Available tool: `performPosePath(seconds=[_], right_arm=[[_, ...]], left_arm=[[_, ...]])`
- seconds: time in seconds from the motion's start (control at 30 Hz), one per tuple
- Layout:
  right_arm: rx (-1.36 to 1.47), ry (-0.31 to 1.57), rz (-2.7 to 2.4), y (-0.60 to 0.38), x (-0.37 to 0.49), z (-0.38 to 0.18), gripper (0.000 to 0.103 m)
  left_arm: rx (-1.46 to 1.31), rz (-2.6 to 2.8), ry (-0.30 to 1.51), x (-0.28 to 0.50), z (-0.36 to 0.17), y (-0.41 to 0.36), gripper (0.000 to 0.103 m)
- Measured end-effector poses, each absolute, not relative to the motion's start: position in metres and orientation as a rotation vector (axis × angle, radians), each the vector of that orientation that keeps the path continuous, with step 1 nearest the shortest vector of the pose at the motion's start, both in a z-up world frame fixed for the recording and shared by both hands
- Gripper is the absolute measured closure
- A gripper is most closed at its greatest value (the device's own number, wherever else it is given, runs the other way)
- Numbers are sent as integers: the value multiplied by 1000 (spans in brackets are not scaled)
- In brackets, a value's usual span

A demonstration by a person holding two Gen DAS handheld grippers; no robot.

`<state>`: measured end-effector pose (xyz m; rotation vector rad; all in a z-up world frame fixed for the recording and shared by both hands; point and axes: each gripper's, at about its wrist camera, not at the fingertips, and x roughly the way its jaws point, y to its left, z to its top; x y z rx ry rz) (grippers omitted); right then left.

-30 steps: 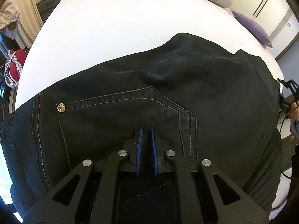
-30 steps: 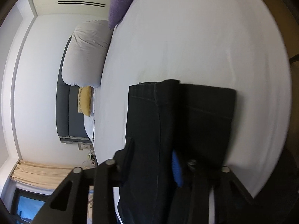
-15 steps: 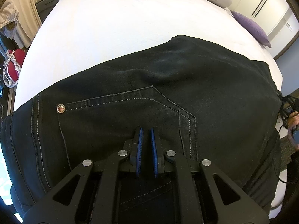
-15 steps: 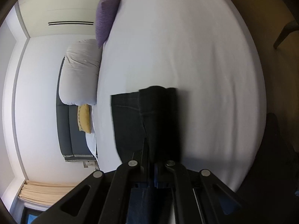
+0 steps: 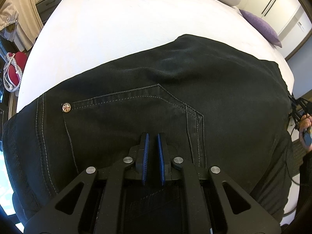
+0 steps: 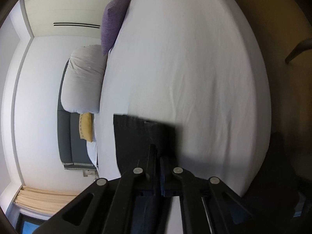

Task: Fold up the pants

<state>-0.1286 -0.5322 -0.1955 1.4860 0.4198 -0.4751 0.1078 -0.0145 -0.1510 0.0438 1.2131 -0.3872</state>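
Right tool [image 6: 158,156], clamped on the pants [image 6: 134,136] hem just ahead of it, should carry the hem taut over the bed [image 6: 195,68] while the nearly closed left tool [image 5: 153,148] pins the pocket under it.

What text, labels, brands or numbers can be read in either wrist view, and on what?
None can be read in either view.
The rivet on the black pants carries an embossed pattern, too small to read as lettering.
The purple pillow shows a pale mark near its top edge, too blurred to read.
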Motion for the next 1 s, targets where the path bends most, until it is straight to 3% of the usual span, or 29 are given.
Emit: performPosePath(seconds=[0.17, 0.27, 0.3, 0.33, 0.5, 0.63, 1.0], right_arm=[[1463, 449, -488, -531, -129, -193, 100], [1425, 460, -533, -524, -142, -173, 73], [1377, 466, -550, -516, -145, -158, 54], [1317, 485, -504, -502, -142, -143, 51], [1235, 699, -73, -395, -112, -121, 52], [1316, 822, 119, -324, -100, -151, 63], [1431, 953, 115, -299, -83, -186, 65]], left_arm=[[10, -401, 1210, 105, -148, -5, 94], [-11, -407, 1206, 102, -147, 2, 94], [-17, -411, 1204, 102, -147, 4, 94], [-25, -415, 1198, 102, -147, 6, 94], [-50, -419, 1188, 102, -151, 10, 94], [-51, -425, 1180, 95, -153, 14, 94], [-68, -427, 1170, 93, -155, 16, 94]])
